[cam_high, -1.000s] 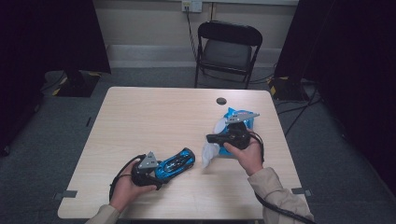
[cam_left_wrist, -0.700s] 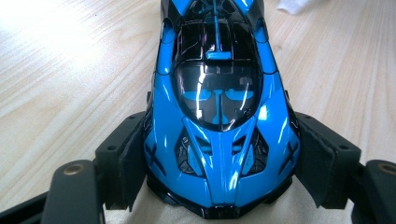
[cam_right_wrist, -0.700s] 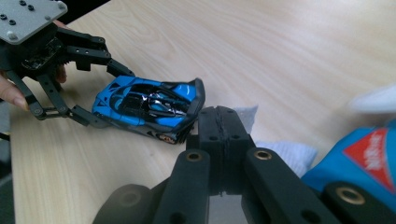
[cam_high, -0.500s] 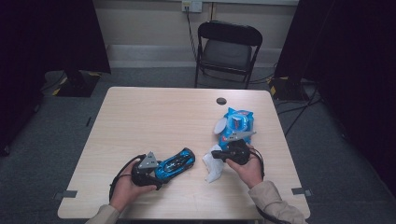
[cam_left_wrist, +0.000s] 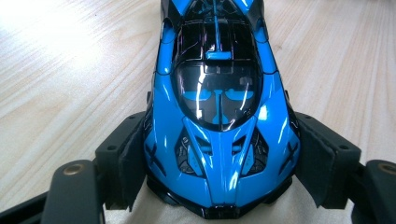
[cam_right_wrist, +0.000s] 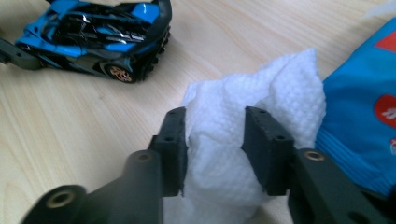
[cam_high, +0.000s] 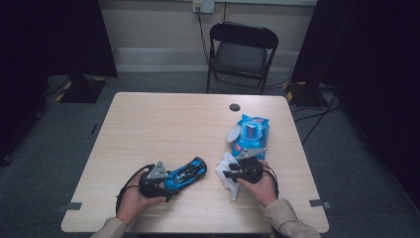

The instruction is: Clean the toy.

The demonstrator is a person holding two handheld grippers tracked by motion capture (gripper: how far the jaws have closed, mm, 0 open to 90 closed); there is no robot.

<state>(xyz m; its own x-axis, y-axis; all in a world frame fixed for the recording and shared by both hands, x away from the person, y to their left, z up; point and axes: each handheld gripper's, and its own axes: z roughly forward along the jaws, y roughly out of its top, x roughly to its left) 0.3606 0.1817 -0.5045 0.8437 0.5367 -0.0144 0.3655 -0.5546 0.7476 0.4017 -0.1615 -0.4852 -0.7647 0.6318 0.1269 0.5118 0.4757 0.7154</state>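
Right gripper (cam_high: pixel 229 173): held low over the table's near right part; jaws have just been opening, now part-way apart with the wipe bunched between them — left pad touches it, right pad just clear.
Left gripper (cam_high: pixel 171 179): resting on the table at near left, jaws clamped on the car's nose, one pad on each flank.
Table (cam_high: pixel 163 124): pale wood, bare across its far left.
Pack (cam_high: pixel 250 135): blue wipe pack, flat on the table beyond the right gripper, lid flap open.
Car (cam_left_wrist: pixel 219 102): blue toy car, wheels on the table, tail pointing away from the left gripper toward the wipe.
Wipe (cam_right_wrist: pixel 243 135): white, crumpled, on the table — between car and pack, just beside the pack.
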